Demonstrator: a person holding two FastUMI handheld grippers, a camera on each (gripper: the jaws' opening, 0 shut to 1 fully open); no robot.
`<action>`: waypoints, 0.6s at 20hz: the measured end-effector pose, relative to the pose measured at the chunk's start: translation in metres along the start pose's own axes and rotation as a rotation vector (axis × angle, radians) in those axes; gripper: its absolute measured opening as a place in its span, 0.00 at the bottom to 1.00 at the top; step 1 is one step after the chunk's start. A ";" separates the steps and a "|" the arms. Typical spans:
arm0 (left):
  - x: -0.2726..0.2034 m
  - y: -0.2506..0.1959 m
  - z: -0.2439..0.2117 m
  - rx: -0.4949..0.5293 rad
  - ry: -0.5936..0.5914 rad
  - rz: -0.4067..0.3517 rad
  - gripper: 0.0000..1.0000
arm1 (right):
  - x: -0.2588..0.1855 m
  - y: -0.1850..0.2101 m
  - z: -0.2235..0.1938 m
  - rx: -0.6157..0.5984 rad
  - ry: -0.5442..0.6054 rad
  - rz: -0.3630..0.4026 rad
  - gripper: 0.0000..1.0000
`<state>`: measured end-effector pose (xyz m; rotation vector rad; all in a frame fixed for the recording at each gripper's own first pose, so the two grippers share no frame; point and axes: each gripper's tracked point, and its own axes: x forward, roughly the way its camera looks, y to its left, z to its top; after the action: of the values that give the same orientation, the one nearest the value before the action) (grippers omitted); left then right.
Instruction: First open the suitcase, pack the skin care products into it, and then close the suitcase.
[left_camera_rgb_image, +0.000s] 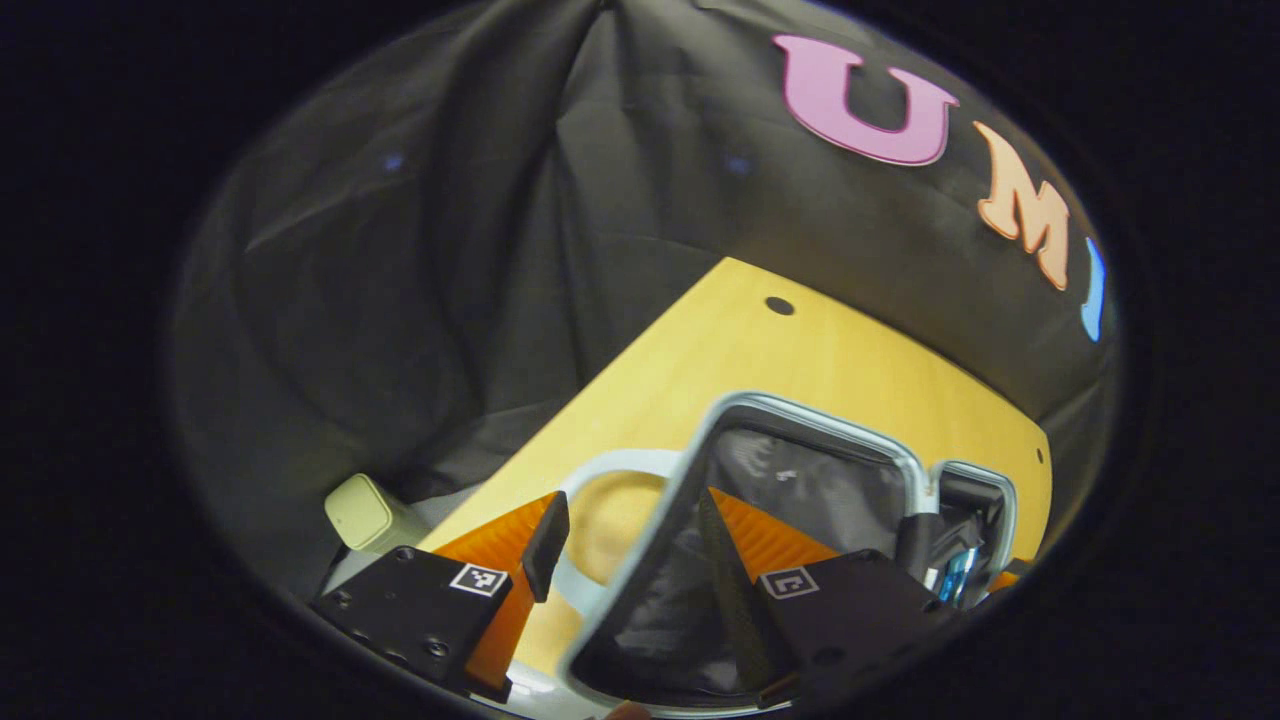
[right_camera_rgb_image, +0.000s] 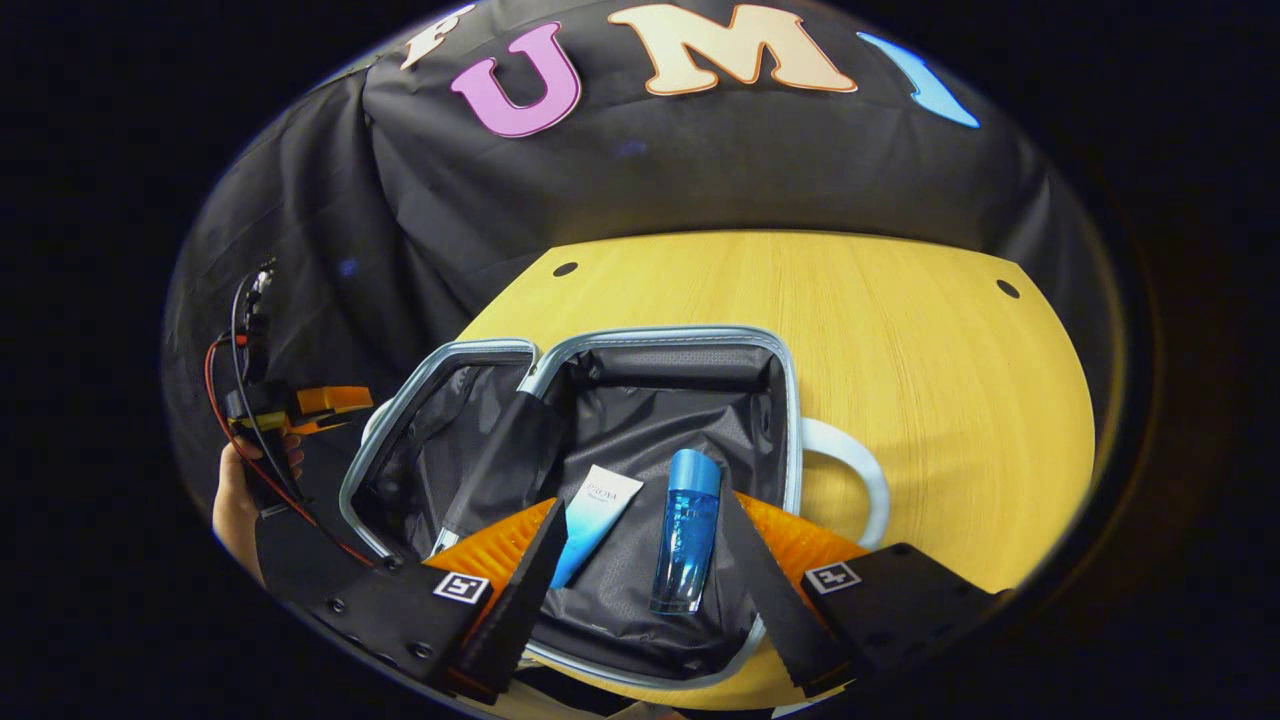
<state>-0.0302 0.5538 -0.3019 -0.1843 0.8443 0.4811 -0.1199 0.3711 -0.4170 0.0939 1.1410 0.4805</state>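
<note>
Suitcase (right_camera_rgb_image: 660, 400) lies open on the worktop (right_camera_rgb_image: 930, 330). Its base half faces up, and the lid (right_camera_rgb_image: 430, 440) stands raised off the base's left edge, as the right gripper view has it. A pale carry handle (right_camera_rgb_image: 850, 470) sticks out on the base's right side.

The key relation is lid to left claw (left_camera_rgb_image: 625, 560). In the left gripper view the lid's rim (left_camera_rgb_image: 650, 540) runs straight up through the gap between the two fingers, long axis roughly in line with them. The claw is spread wide and straddles the rim. I can't tell whether either finger touches it, and it isn't clamped. The left is the arm on the lid, so closing looks like its job.

Right claw (right_camera_rgb_image: 635, 585) hovers above the base, fingers apart, holding nothing.

Two products already lie flat in the base between those fingers: a blue bottle (right_camera_rgb_image: 685, 545) and just left of it a white-and-blue tube (right_camera_rgb_image: 595, 520), both lengthwise toward the camera.

Packing looks done. Closing is what remains.
</note>
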 end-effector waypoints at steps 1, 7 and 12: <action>0.007 0.011 0.000 -0.001 0.009 0.014 0.76 | -0.001 -0.001 0.002 0.004 -0.004 -0.005 0.99; 0.050 0.038 -0.024 -0.026 0.127 0.027 0.76 | -0.008 -0.011 0.013 0.010 -0.032 -0.041 0.98; 0.063 0.044 -0.061 -0.043 0.278 -0.004 0.49 | -0.016 -0.019 0.023 -0.002 -0.054 -0.056 0.98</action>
<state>-0.0568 0.5927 -0.3886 -0.2967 1.1050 0.4766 -0.0988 0.3513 -0.3997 0.0729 1.0872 0.4273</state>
